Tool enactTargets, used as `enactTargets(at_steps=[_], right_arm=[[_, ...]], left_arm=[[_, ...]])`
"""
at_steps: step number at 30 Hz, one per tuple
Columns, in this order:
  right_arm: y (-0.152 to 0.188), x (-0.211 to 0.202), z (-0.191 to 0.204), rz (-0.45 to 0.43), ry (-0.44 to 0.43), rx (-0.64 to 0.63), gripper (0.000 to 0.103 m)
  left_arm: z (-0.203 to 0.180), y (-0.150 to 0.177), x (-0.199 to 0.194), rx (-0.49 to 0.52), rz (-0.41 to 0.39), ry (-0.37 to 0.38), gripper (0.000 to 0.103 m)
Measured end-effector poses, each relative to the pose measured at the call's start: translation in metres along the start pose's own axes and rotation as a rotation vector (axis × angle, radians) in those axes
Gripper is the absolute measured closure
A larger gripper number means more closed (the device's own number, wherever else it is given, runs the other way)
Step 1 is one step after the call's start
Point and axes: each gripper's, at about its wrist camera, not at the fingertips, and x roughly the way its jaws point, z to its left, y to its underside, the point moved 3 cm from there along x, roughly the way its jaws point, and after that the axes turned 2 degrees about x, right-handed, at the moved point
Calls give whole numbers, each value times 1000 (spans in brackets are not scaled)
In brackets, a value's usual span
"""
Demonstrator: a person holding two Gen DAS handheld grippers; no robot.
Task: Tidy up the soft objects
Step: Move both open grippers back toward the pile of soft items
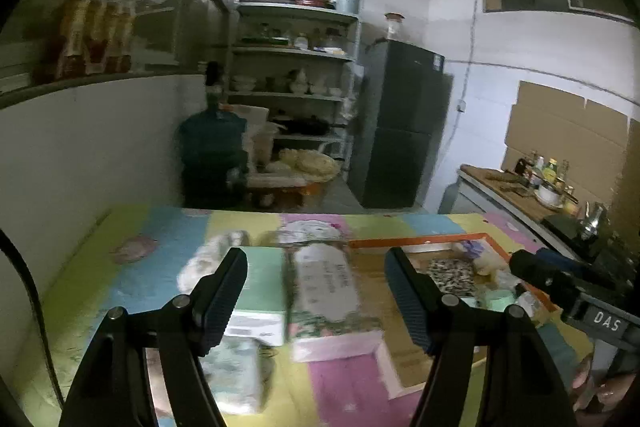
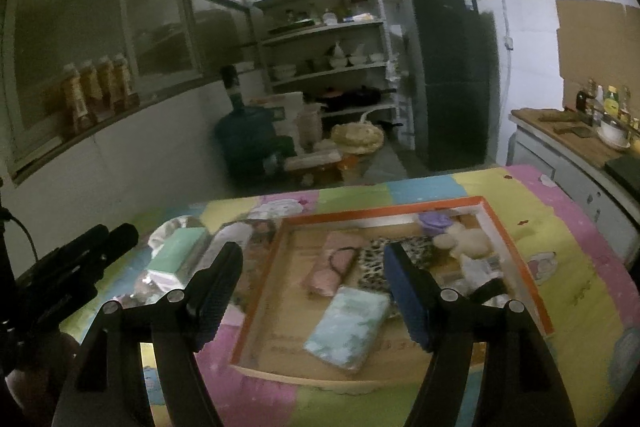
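Nearest the lens in each wrist view, two black ribbed fingers fill the lower frame. The left gripper (image 1: 316, 291) stands wide apart with nothing between its pads; the right gripper (image 2: 314, 293) likewise gapes, holding nothing.

Beyond the right fingers, at lower centre of the right view, a shallow cardboard tray (image 2: 516, 251) with an orange rim rests on the table. It already contains a folded pale-blue cloth (image 2: 348, 327), a pink padded piece (image 2: 332, 271), a leopard-print fabric (image 2: 372, 263), a cream plush toy (image 2: 464, 241) and a purple item (image 2: 434, 221) at its far edge. These appear sorted.

Outside the tray, at centre of the left view, a clear-wrapped soft pack (image 1: 324, 291), a green tissue box (image 1: 260, 283), a patterned packet (image 1: 236, 367) at lower left and a whitish bundle (image 1: 204, 259) lie on the quilted patchwork cover (image 1: 348, 395). Judging by this, roughly half the items remain to be moved.

Farthest, a shelf rack (image 2: 328, 39) and a dark refrigerator (image 2: 452, 75) occupy the upper frame.
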Motion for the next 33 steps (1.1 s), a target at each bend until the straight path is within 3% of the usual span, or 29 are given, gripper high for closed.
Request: enactTargets(at_steps=[15, 22, 30, 33], right_arm=[[23, 12, 67, 20, -52, -51, 29], [50, 37, 113, 99, -113, -96, 29], [76, 64, 157, 189, -171, -129, 29], [84, 71, 179, 224, -263, -193, 29]], left_arm=[[73, 15, -31, -33, -33, -80, 32], [110, 29, -37, -53, -30, -133, 32], [140, 47, -39, -72, -11, -125, 32], [155, 51, -43, -93, -11, -147, 32]])
